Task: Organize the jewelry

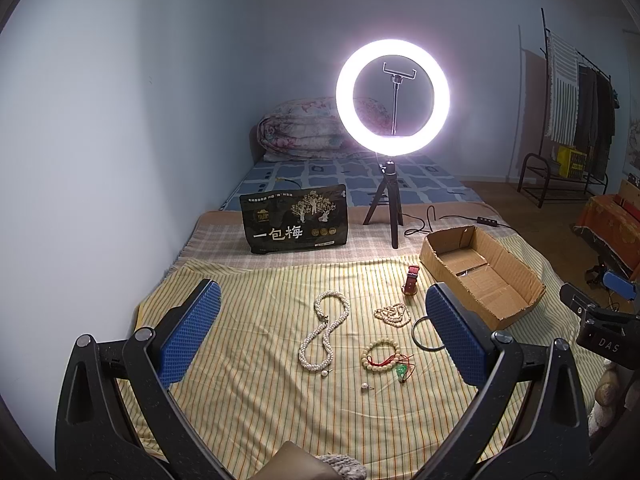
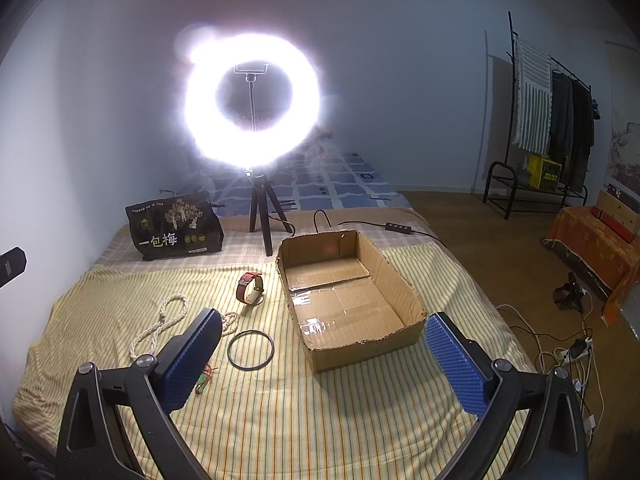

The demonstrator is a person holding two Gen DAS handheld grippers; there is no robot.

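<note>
1. Bedroom: a striped sheet (image 1: 256, 360) covers the near end of the bed, lit by a ring light (image 1: 393, 97) at the sheet's far edge, likely so the small pieces show.
2. Jewelry lies loose mid-sheet: pearl necklace (image 1: 324, 332), bead strand (image 1: 393, 314), bracelet (image 1: 381, 356), dark ring (image 2: 251, 350), red watch (image 2: 250, 287), and what may be an earring (image 1: 366, 387).
3. An empty box (image 2: 400, 300) sits at the sheet's right edge, near the pieces, presumably to receive them.
4. Left claw (image 1: 322, 332) hangs wide open over the necklace, holding nothing.
5. Right claw (image 2: 322, 354) hangs wide open and empty before the box.
</note>
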